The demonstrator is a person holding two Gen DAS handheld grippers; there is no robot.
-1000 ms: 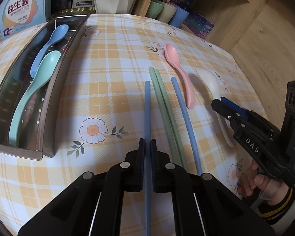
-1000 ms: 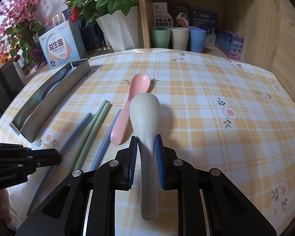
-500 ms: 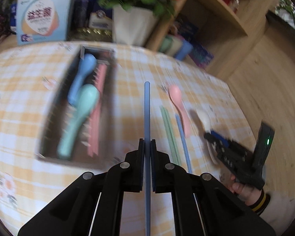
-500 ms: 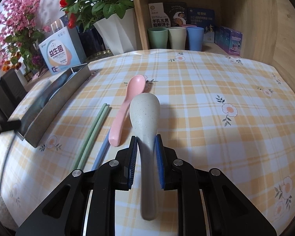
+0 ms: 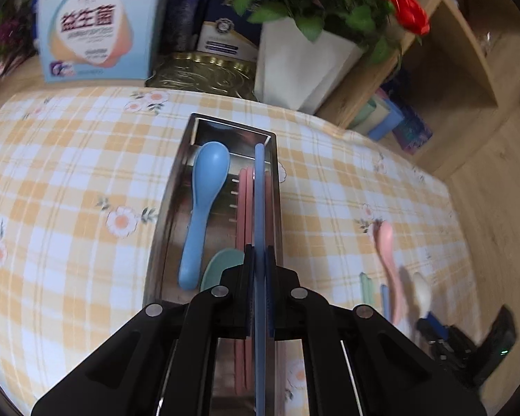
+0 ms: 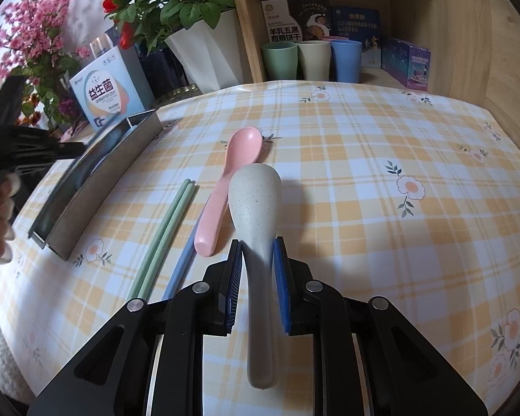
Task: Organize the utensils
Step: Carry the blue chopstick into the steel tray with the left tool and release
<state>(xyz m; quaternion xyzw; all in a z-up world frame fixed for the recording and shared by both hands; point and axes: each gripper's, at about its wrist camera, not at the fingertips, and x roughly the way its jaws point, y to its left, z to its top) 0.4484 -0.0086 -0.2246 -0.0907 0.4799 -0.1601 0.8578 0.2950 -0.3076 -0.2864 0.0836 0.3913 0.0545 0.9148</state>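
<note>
The left hand-held gripper pinches a blue chopstick tight, right over the tray. Next: lower it and let go. The right hand-held gripper squeezes the white spoon above the tabletop.

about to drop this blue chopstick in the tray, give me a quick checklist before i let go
1. Left hand-held gripper shut on the blue chopstick: ok.
2. Chopstick lined up lengthwise over the metal tray: ok.
3. Landing lane beside the pink chopsticks, away from the blue spoon: ok.
4. Height above tray floor: cannot tell.
5. Right hand-held gripper holding the speckled spoon away from the tray: ok.
</note>
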